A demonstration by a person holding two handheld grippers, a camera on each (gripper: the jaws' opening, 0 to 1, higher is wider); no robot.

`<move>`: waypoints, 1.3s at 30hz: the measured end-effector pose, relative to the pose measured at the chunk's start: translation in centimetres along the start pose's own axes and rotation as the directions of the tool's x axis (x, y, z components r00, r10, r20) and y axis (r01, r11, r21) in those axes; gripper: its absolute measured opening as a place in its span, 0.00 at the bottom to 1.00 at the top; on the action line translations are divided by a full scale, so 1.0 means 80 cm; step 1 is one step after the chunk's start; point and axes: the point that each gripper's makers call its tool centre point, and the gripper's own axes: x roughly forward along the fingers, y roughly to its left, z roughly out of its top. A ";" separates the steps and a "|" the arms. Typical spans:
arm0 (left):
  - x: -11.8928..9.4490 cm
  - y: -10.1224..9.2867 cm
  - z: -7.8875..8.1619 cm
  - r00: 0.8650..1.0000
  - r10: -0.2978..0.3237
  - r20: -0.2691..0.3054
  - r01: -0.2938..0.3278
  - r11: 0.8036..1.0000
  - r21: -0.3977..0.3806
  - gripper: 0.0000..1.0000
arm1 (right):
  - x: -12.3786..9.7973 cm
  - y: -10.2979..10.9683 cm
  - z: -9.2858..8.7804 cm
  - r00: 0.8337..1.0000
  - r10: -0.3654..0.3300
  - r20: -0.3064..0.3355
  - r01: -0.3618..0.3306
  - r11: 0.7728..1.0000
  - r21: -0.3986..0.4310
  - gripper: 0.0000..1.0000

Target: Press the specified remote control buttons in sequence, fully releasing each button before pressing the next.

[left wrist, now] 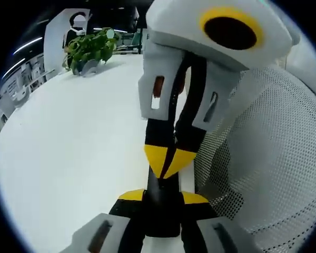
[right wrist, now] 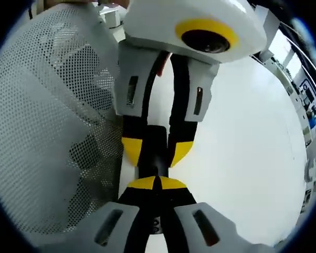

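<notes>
A slim black remote (left wrist: 161,211) is clamped by its long sides between the yellow-tipped jaws of my left gripper (left wrist: 162,197), which is shut on it. My right gripper (left wrist: 168,161) comes in from the far side, its two yellow tips closed into one point that sits on the remote's upper face. In the right gripper view the same holds: my right gripper (right wrist: 158,183) is shut with nothing between its tips, pointing at the remote (right wrist: 156,158), which my left gripper (right wrist: 157,150) holds. The jaws cover the buttons.
A white table (left wrist: 68,147) lies under both grippers, with open room on it (right wrist: 242,137). A white mesh chair back (left wrist: 274,158) stands close beside the grippers (right wrist: 52,121). A potted green plant (left wrist: 89,46) sits at the table's far end.
</notes>
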 end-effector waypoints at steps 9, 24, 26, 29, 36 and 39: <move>0.001 -0.004 0.002 1.000 -0.008 0.001 0.008 1.000 0.015 0.24 | 0.001 0.003 -0.003 1.000 0.017 -0.016 -0.017 1.000 0.009 0.00; 0.001 -0.005 0.001 1.000 -0.011 0.015 0.010 0.999 0.038 0.24 | -0.003 0.004 -0.003 1.000 -0.019 0.017 0.018 1.000 0.024 0.00; 0.001 -0.005 0.001 1.000 -0.011 0.016 0.011 0.999 0.038 0.24 | -0.004 0.010 -0.006 1.000 0.010 -0.023 -0.010 1.000 0.006 0.00; 0.001 -0.004 0.001 1.000 -0.010 0.020 0.010 0.999 0.038 0.24 | -0.003 0.010 -0.006 0.998 0.000 -0.068 -0.006 0.996 -0.085 0.00; 0.001 -0.005 0.001 0.994 -0.013 0.105 0.010 1.000 0.027 0.24 | -0.001 0.009 -0.007 0.988 0.076 -0.135 -0.082 0.996 -0.041 0.00; 0.001 -0.005 0.002 0.994 -0.011 0.112 0.007 0.999 0.031 0.24 | -0.003 0.009 -0.008 0.990 0.090 -0.104 -0.088 0.996 0.024 0.00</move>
